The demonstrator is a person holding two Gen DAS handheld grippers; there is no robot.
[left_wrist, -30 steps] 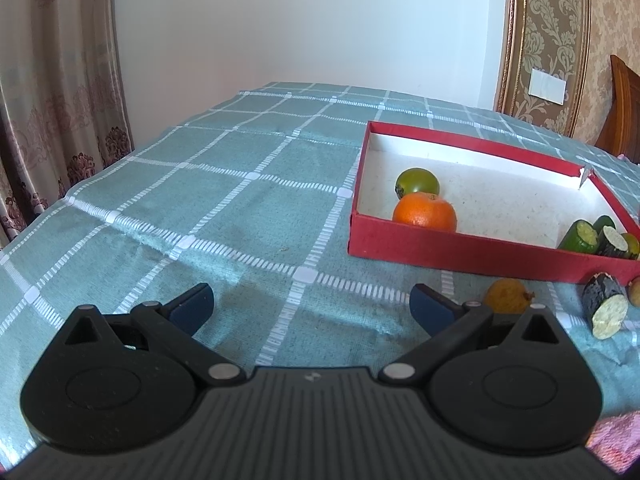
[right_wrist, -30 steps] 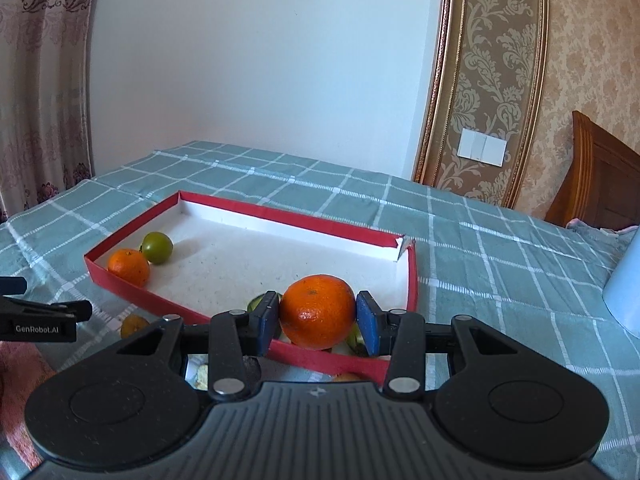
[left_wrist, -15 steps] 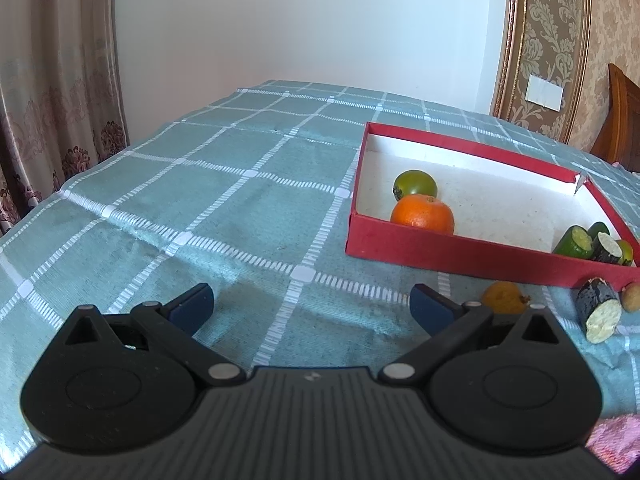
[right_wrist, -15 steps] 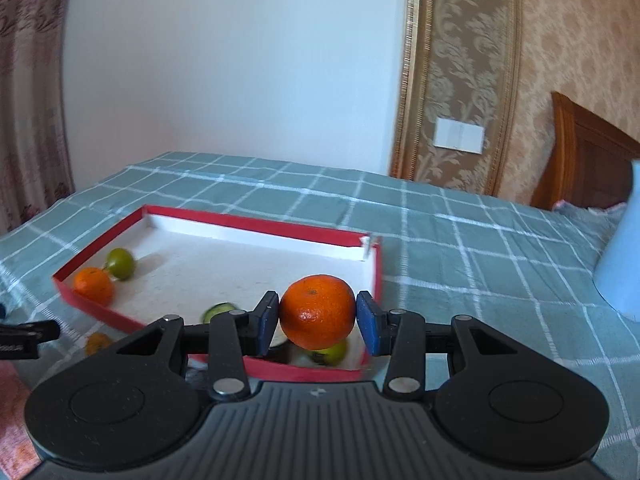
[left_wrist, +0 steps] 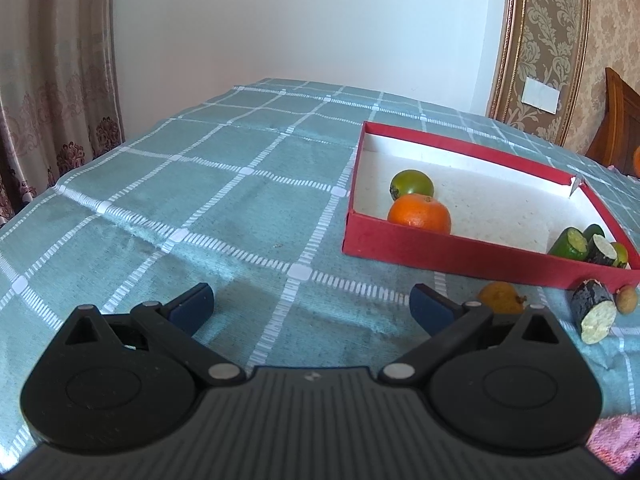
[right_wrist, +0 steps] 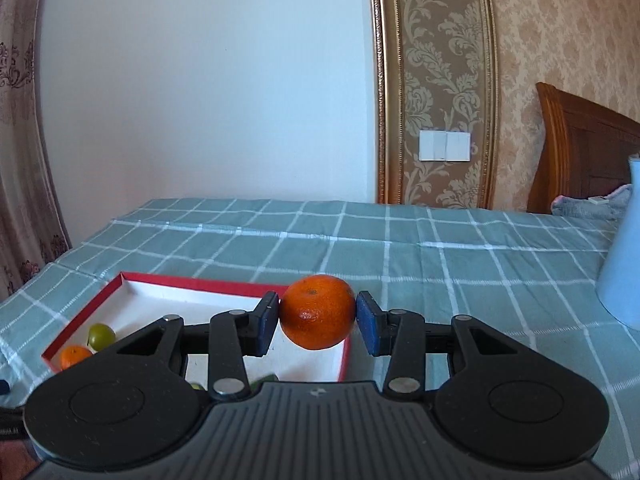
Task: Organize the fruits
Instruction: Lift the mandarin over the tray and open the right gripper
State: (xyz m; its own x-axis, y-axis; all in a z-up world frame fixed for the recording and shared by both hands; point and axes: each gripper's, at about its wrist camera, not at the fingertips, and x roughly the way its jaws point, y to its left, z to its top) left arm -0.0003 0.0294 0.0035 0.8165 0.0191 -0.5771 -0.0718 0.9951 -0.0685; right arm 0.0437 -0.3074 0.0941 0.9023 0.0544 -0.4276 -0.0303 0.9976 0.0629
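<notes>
My right hand-held gripper (right_wrist: pixel 317 322) was clamped on a mandarin (right_wrist: pixel 317 311), which hung above the near corner of the red box (right_wrist: pixel 82 318). My left hand-held gripper (left_wrist: pixel 311 304) stood wide open and empty over the checked tabletop (left_wrist: pixel 200 200). At two o'clock from it, the box held an orange (left_wrist: pixel 419 214), a green fruit (left_wrist: pixel 412 184) behind that, and cut green pieces (left_wrist: pixel 584 243) in its right corner.

we see bare checked cloth (left_wrist: pixel 224 200) wide open left of the red tray (left_wrist: pixel 448 250). the tray's middle floor lies free; an orange (left_wrist: pixel 419 214) and green fruit (left_wrist: pixel 412 184) crowd its near-left corner, cut pieces (left_wrist: pixel 584 242) its right corner (a dark stub (left_wrist: pixel 594 312) and two small fruits sit just outside the front wall).
</notes>
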